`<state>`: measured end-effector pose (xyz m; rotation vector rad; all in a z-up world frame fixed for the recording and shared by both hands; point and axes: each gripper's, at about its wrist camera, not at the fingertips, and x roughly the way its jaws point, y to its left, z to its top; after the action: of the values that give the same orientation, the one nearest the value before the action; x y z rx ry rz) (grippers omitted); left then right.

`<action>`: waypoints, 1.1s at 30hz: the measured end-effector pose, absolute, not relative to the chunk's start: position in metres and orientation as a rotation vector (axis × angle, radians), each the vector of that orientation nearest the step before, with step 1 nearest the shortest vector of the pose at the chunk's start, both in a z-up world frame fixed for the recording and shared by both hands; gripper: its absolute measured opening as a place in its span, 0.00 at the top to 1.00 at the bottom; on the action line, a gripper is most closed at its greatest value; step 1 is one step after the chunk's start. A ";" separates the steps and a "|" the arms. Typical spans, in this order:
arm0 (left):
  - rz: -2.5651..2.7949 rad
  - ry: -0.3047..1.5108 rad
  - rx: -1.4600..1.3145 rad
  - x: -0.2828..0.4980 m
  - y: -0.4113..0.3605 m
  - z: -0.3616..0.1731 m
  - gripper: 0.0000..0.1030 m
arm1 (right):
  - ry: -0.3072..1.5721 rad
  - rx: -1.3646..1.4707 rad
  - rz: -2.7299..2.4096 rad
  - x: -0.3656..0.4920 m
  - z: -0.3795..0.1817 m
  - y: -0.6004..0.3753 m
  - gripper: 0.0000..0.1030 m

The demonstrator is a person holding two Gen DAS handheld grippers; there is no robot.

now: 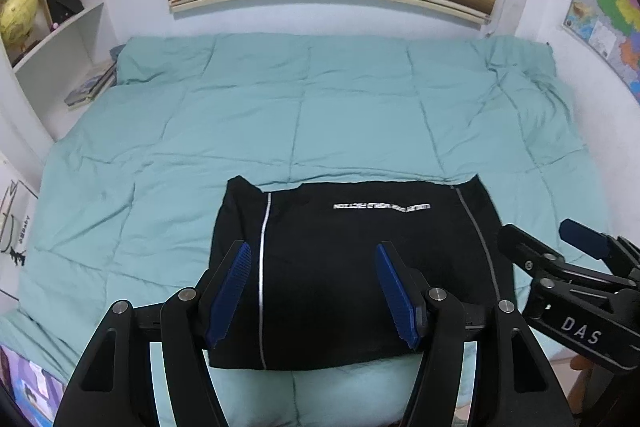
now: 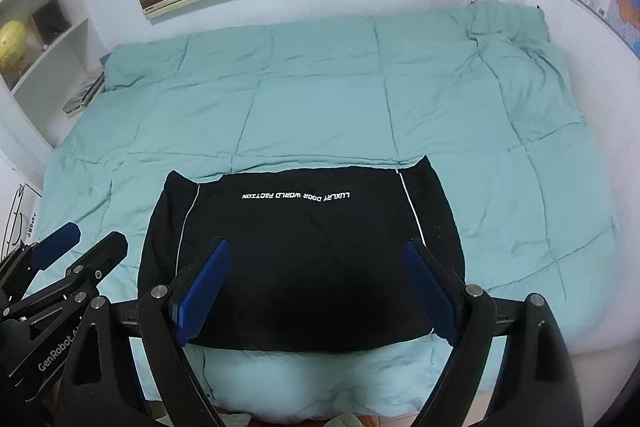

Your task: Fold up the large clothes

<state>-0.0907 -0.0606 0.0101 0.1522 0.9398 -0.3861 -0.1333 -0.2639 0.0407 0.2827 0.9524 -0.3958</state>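
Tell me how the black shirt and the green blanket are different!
The black garment is much smaller than the green quilt, which covers the whole bed. The garment has white lettering and thin pale stripes; the quilt is plain with stitched squares. The garment is folded into a neat block; the quilt is spread out and rumpled. Both are soft cloth lying flat.

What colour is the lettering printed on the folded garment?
White, on the black garment; the lettering shows best in the right wrist view.
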 end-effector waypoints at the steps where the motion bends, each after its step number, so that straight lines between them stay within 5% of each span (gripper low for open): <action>1: -0.381 0.942 0.157 -0.088 -0.061 0.009 0.36 | 0.959 0.289 -0.394 -0.131 0.039 -0.266 0.14; 33: -0.327 0.922 0.248 -0.080 -0.071 0.006 0.36 | 1.018 0.298 -0.394 -0.111 0.023 -0.256 0.14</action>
<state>-0.0799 -0.0708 0.0057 0.2485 0.9219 -0.3266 -0.1109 -0.2560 0.0232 0.2981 1.0179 -0.3936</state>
